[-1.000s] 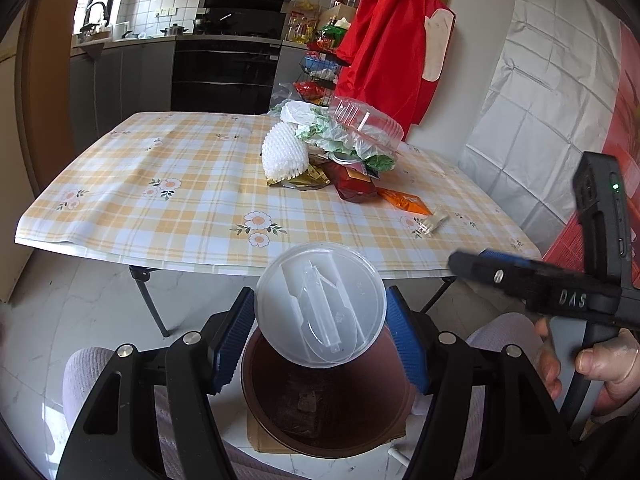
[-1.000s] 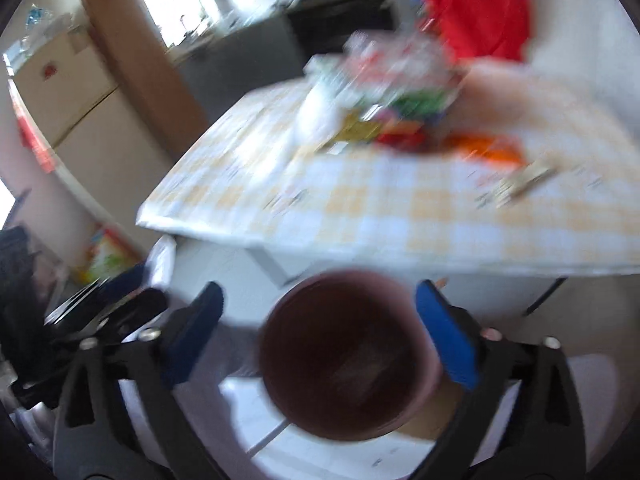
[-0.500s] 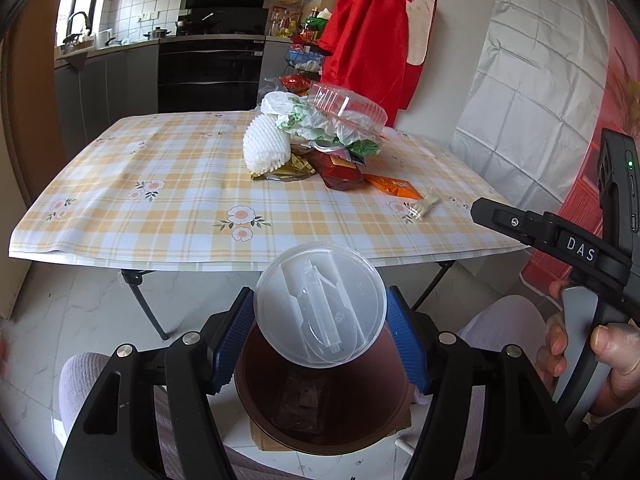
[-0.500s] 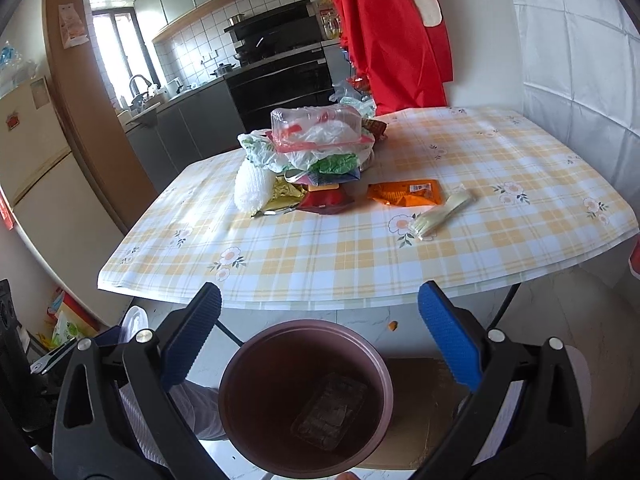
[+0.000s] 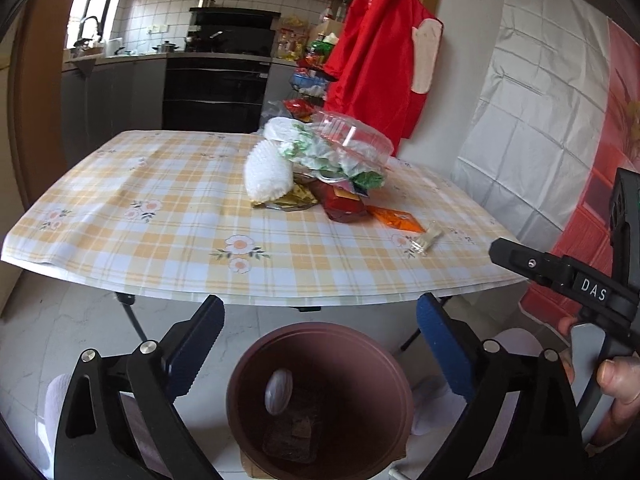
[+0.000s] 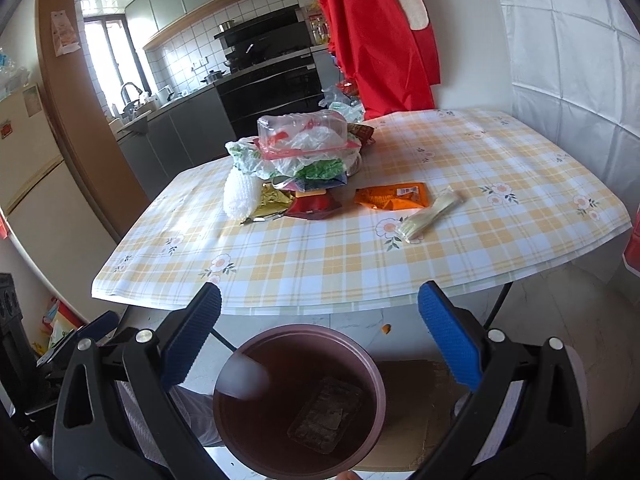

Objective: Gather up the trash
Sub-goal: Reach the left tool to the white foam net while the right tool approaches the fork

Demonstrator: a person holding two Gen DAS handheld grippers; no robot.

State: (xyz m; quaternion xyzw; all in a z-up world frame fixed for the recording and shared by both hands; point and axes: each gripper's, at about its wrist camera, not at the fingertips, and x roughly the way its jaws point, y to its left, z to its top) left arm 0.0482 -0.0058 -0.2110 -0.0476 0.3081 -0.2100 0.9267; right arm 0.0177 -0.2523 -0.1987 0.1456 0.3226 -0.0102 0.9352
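Note:
A brown round bin [image 5: 320, 396] stands on the floor below my left gripper [image 5: 320, 344], which is open and empty. A clear plastic lid [image 5: 279, 391] is dropping inside the bin, blurred in the right wrist view [image 6: 245, 376]. A flat clear tray [image 6: 326, 412] lies on the bin's [image 6: 298, 400] bottom. My right gripper [image 6: 320, 336] is open and empty above the bin. On the checked table [image 5: 168, 216] lies a trash pile [image 5: 316, 168]: white foam net, clear box, bags, a red packet. An orange packet [image 6: 392, 197] and a pale wrapper [image 6: 430, 216] lie apart.
The table's near edge [image 6: 320, 308] hangs just beyond the bin. Cardboard [image 6: 408, 412] lies on the floor beside the bin. A red garment [image 5: 380, 52] hangs behind the table. Kitchen counters and an oven [image 5: 216, 88] stand at the back.
My left gripper opened and let go of the clear lid, which now falls into the bin. My right gripper steadied over the bin, facing the table.

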